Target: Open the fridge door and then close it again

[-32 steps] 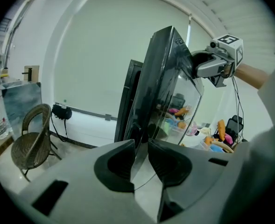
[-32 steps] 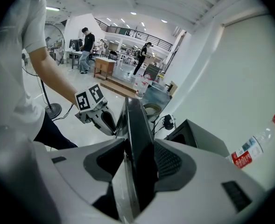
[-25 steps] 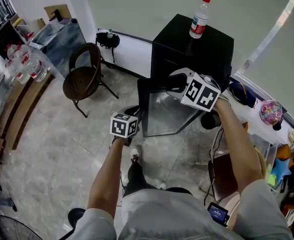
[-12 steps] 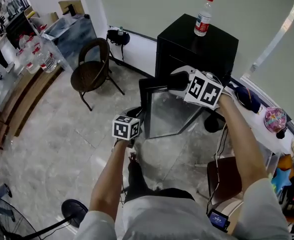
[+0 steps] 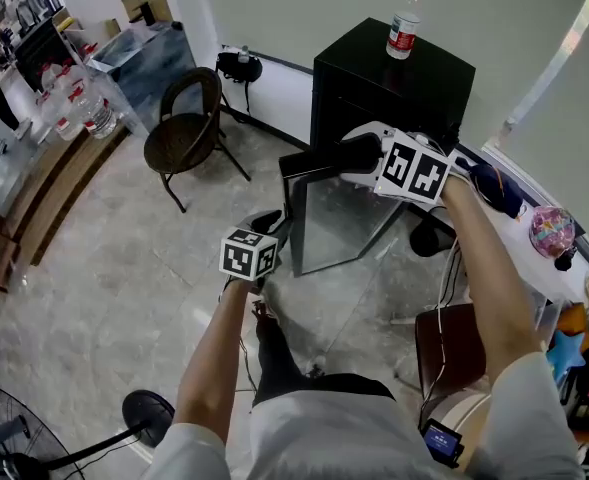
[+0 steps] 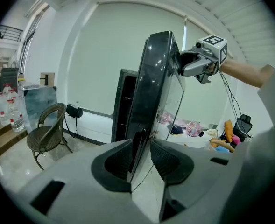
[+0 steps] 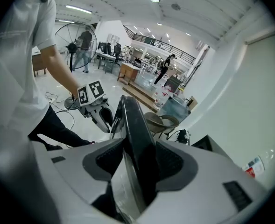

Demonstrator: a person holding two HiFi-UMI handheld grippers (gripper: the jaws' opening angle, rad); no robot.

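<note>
The black mini fridge [image 5: 394, 78] stands by the wall with its glass-fronted door [image 5: 339, 218] swung wide open. My right gripper [image 5: 352, 158] is shut on the door's top edge, and in the right gripper view the dark door [image 7: 132, 120] fills the gap between the pads. My left gripper [image 5: 271, 230] is at the door's free side edge. In the left gripper view that edge [image 6: 156, 78] runs between the jaws of the left gripper [image 6: 140, 160], which have just been opening and stand off it. The right gripper [image 6: 186, 62] shows at the door's top.
A plastic water bottle [image 5: 403, 18] stands on the fridge top. A wicker chair [image 5: 184, 133] is left of the fridge, and a floor fan [image 5: 149, 413] is near my feet. Clutter and cables [image 5: 549, 233] lie along the right wall. Bottles [image 5: 89, 113] crowd a counter at left.
Both grippers have shifted a little along with the door, which has turned slightly. The right gripper stays on the top edge and the left stays at the free edge.
</note>
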